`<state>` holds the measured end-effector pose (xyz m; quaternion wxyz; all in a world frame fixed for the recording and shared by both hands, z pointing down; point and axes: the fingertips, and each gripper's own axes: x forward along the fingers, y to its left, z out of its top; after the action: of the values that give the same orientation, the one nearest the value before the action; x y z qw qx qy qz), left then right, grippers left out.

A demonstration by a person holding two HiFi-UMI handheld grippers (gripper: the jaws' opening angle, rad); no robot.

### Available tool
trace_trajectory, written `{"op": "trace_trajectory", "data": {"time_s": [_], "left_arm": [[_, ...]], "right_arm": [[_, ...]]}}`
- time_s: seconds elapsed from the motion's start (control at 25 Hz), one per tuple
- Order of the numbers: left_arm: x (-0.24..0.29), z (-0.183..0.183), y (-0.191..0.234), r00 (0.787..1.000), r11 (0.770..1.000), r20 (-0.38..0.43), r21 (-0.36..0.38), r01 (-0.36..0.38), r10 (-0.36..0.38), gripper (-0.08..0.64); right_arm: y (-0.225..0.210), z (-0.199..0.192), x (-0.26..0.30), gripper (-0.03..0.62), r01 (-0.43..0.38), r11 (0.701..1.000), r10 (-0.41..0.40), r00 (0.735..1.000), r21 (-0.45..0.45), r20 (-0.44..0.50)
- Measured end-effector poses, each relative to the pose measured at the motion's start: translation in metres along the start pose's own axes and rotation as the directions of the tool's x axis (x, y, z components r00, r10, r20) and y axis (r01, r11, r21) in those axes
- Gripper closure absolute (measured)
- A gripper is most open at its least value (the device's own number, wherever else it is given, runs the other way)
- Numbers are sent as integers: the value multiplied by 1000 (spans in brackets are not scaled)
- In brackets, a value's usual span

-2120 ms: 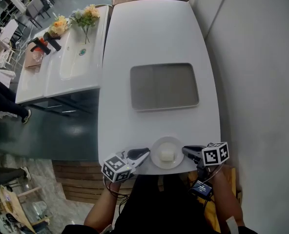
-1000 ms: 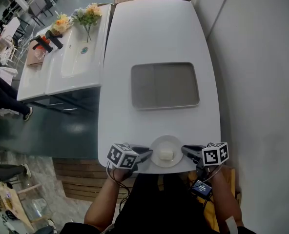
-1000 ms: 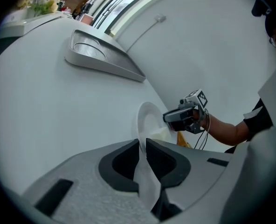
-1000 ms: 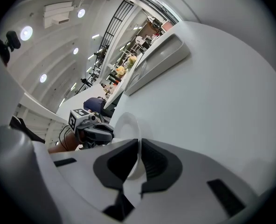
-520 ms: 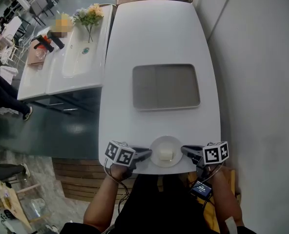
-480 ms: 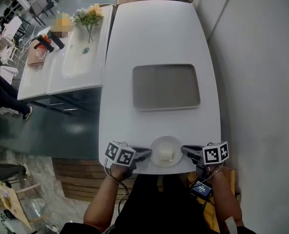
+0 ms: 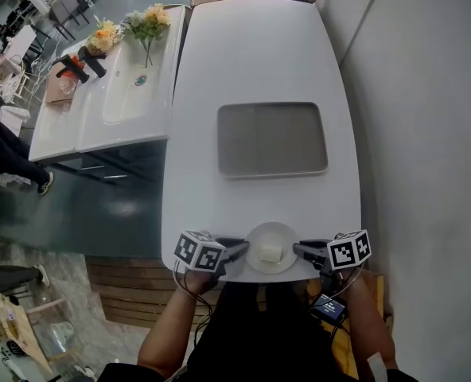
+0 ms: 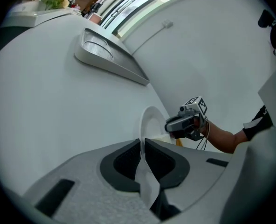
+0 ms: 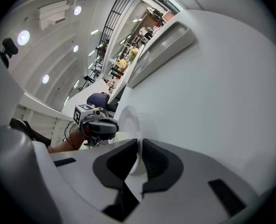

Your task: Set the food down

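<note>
White plate (image 7: 256, 239) with pale food block (image 7: 270, 254), at near edge of table (image 7: 259, 54), left rim in my left tongs (image 7: 243, 249), jaws just closed narrow on it, right rim pinched by my right tongs (image 7: 298, 250), seemingly firmly; risk: uneven lift tilts plate, food slides off.

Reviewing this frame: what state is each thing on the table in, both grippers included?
Plate: at the near edge of the table, held by its rim on both sides; lifted or resting, unclear.
Food: one pale piece, lying on the plate.
Left gripper: jaws have just been closing, clamped on the plate's rim.
Right gripper: jaws clamped on the opposite rim.
Tray: empty, flat on the table.
</note>
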<state>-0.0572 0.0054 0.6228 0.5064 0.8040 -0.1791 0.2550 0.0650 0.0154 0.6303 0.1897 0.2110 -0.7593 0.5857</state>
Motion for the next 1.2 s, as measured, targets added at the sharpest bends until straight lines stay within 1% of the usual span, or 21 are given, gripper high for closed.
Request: {"op": "trace_trajectory", "data": {"time_s": [0.2,0.48,0.6,0.76,0.92,1.2], "left_arm": [[1,-1,-3,1000,1000,4,-18,-3,3,533],[2,0,-3,1000,1000,-3,-19,-3,3,532],[0,-3,-2,1000,1000,-26,-11,-1,0,532],[-1,-6,-5,999,1000,-46,12,5,-4,532],[-7,-4,-4,1000,999,-15,37,-2,3,532],[-17,1,-1,999,999,34,46,-13,11,532]], "right_arm": [[4,-17,-4,572,-28,996,31,999,80,-41],[5,-21,-5,574,-79,986,83,996,146,-20],[9,-22,-5,578,-134,970,136,991,203,5],[17,-26,-6,584,-230,933,227,973,277,43],[20,-24,-9,584,-272,916,260,962,293,81],[13,-14,-18,584,-290,924,266,956,251,125]]}}
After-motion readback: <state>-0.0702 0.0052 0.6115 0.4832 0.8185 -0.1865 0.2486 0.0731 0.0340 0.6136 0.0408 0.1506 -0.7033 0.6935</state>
